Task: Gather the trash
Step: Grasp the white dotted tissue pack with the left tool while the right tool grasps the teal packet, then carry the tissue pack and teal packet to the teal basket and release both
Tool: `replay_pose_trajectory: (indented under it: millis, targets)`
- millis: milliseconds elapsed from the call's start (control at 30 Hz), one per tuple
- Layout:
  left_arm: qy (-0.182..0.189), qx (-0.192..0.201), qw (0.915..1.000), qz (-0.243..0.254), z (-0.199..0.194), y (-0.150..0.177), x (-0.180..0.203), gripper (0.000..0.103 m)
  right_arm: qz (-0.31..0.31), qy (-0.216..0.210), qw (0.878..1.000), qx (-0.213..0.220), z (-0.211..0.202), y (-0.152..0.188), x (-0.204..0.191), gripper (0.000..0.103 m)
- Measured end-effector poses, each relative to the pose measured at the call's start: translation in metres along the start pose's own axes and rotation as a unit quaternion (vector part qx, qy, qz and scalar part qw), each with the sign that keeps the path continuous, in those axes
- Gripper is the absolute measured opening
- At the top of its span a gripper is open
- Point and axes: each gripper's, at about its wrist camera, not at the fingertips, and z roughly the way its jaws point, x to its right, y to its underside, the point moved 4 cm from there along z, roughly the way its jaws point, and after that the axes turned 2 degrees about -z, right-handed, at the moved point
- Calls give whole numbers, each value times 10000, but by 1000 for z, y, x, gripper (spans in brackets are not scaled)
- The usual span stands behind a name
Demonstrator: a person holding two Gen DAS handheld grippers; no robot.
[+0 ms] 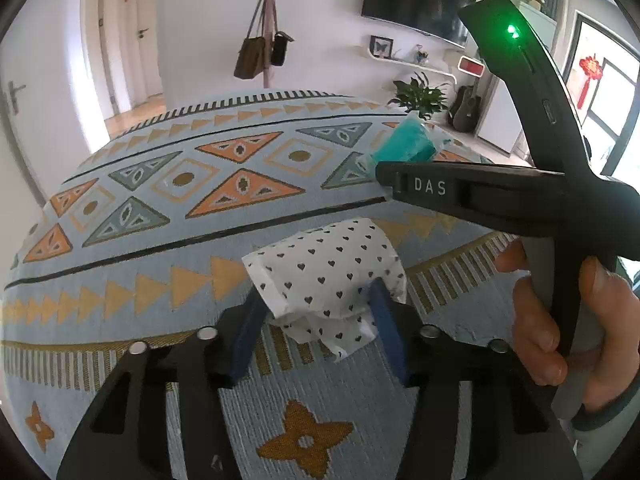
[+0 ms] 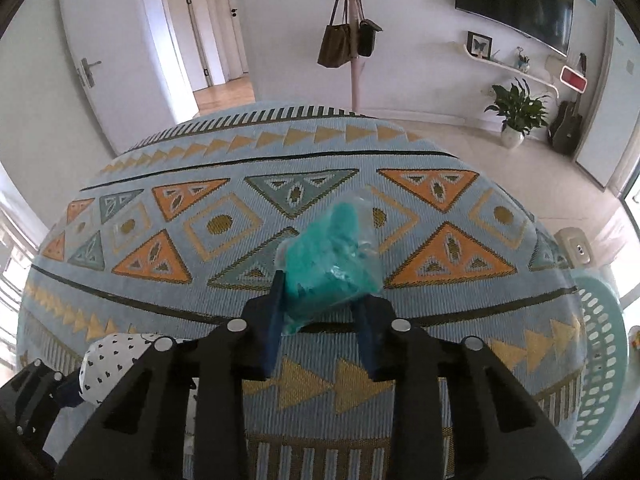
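1. Left wrist view: left gripper (image 1: 316,312) clamps heart-print tissue (image 1: 328,276) near rug (image 1: 160,240) front edge
2. Right gripper (image 2: 320,304) clamps teal packet (image 2: 332,252), rug centre
3. Its body reads "DAS" (image 1: 430,187)
4. Teal basket (image 2: 600,360) off rug's right edge

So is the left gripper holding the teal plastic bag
No, the left gripper is closed on the heart-print tissue.

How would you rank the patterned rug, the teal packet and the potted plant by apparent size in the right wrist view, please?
1. patterned rug
2. teal packet, though nearness to the camera inflates it
3. potted plant, far off
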Motion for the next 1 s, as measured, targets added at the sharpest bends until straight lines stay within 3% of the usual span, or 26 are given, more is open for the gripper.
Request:
replay_pose_trajectory:
  millis: [167, 267, 367, 567, 767, 1000]
  targets:
    - [78, 109, 9999, 77, -5, 1, 5, 22, 152, -316, 9993, 138, -7, -1, 6, 26]
    - [203, 259, 9994, 63, -11, 0, 7, 13, 213, -522, 9974, 447, -20, -1, 9, 26]
    - [412, 305, 9987, 38, -17, 0, 9, 11, 250, -659, 9949, 717, -34, 1, 12, 26]
    - [623, 639, 9958, 207, -38, -16, 26, 11, 251, -270, 9934, 1087, -67, 4, 35, 26]
    - [794, 1081, 9897, 504, -58, -45, 67, 11, 578, 75, 9866, 1527, -119, 2, 92, 26]
    - [1102, 1188, 9832, 837, -46, -72, 128, 11, 1012, 642, 9788, 1663, -155, 17, 167, 26]
